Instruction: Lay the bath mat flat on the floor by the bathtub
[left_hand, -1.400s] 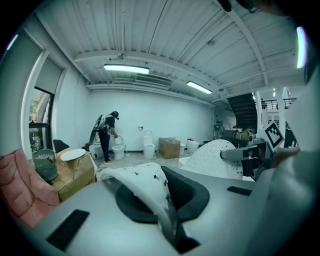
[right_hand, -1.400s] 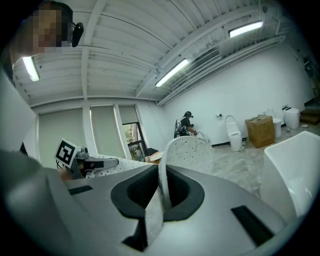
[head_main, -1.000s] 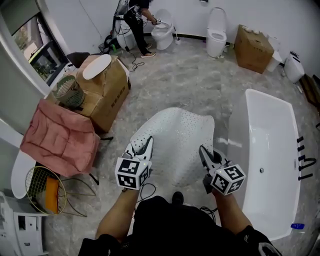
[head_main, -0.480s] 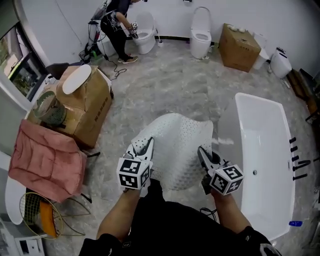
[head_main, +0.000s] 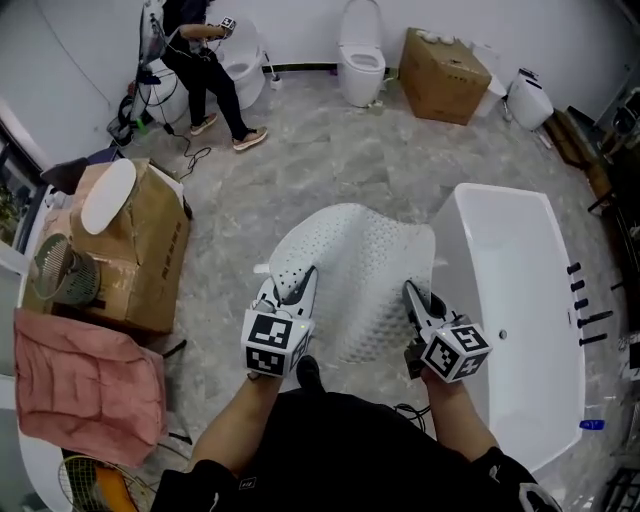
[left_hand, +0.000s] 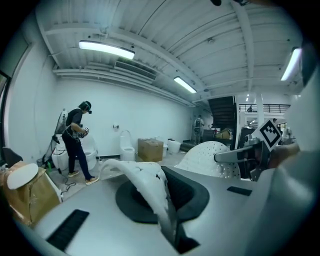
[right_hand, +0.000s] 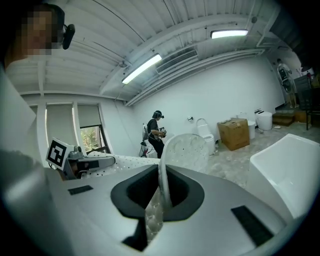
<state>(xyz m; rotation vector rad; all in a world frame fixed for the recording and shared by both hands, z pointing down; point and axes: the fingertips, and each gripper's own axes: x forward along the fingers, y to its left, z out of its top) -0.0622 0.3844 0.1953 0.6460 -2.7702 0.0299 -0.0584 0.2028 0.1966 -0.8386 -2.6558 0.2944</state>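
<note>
A: Up close, the left gripper (head_main: 303, 283) and the right gripper (head_main: 412, 297) each pinch a near corner of the bath mat (head_main: 365, 265), which is held bowed above the floor (head_main: 330, 170).
B: I'd hold both corners level, then lower it square beside the bathtub (head_main: 470, 215).

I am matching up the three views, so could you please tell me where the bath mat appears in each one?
Head view: the mat is at centre, just past both marker cubes.
Left gripper view: the mat is at lower centre, pinched in the jaws, and bulges again at right.
Right gripper view: the mat is at centre, rising from the jaws.
Shared landmark: the far cardboard box.
</note>
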